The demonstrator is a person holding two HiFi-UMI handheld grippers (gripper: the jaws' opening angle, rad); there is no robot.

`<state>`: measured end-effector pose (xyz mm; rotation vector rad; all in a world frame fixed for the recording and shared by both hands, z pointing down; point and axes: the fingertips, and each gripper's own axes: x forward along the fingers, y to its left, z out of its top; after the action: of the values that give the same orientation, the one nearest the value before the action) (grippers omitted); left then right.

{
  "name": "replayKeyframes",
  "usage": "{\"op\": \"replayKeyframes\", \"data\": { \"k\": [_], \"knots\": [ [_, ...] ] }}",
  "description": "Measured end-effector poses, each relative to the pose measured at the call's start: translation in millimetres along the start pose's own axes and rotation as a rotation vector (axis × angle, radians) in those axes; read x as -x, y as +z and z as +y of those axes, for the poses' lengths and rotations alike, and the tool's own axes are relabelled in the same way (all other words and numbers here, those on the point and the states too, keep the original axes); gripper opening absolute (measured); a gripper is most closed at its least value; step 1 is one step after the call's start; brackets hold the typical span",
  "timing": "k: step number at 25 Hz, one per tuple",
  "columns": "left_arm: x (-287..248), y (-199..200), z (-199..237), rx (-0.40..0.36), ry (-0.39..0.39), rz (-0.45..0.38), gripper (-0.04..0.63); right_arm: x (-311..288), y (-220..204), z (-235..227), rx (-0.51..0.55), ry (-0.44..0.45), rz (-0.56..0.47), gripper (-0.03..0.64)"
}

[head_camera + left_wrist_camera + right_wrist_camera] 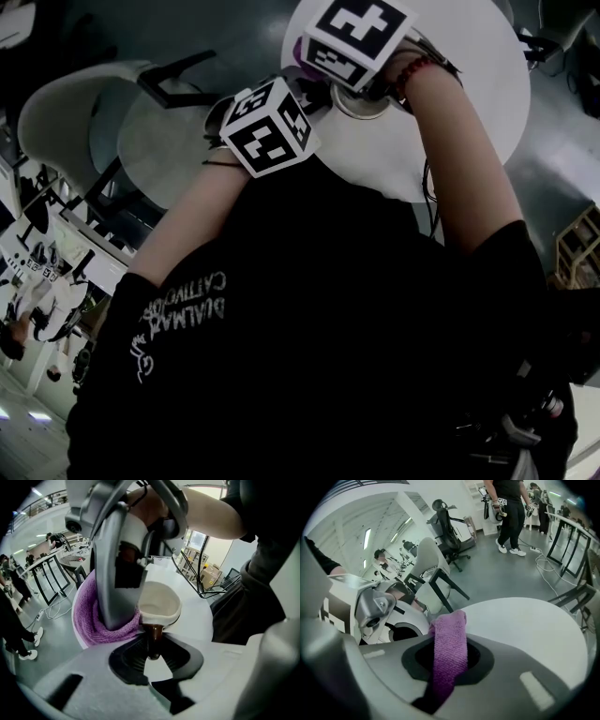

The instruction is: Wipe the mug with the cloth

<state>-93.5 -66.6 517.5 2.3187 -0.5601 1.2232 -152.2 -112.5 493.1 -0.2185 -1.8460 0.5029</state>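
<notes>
Bare tabletop (473, 122) on the right, white chair (56, 112) (close by) flanking left.

Cloth (450, 641) noted as purple, fine woven texture. Mug (160, 603): cream inside and out, handle dark brown. Table (478, 122) seen as plain white. Left gripper (153, 654) and right gripper (449, 670): pale grey shells, black jaw pads. The 2 marker cubes (270, 127) are covered in black-and-white square patterns. Shirt (356, 309) black, pale lettering printed on it. Bracelet (413, 73) red. Floor (511, 578) dark grey. Chair (427, 559) pale grey, black legs.
</notes>
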Motion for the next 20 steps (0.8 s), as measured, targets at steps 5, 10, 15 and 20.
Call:
{"op": "replayKeyframes", "data": {
  "k": [5,10,15,20],
  "knots": [
    [0.3,-0.9,0.4,-0.014,0.008,0.004,0.067,-5.7,-1.1,-4.7,-0.037,0.008,0.077,0.049],
    [1.4,4.2,-4.0,-0.026,0.010,0.000,0.066,-7.7,-9.9,-18.1,-0.045,-0.031,0.114,0.051],
    [-1.0,3.2,-5.1,-0.016,0.016,-0.002,0.067,-9.1,-12.4,-23.1,-0.061,-0.036,0.066,0.052],
    [-0.5,4.2,-6.6,0.003,0.022,-0.004,0.067,-8.5,-15.1,-30.4,-0.081,-0.068,0.016,0.055]
  ]
}}
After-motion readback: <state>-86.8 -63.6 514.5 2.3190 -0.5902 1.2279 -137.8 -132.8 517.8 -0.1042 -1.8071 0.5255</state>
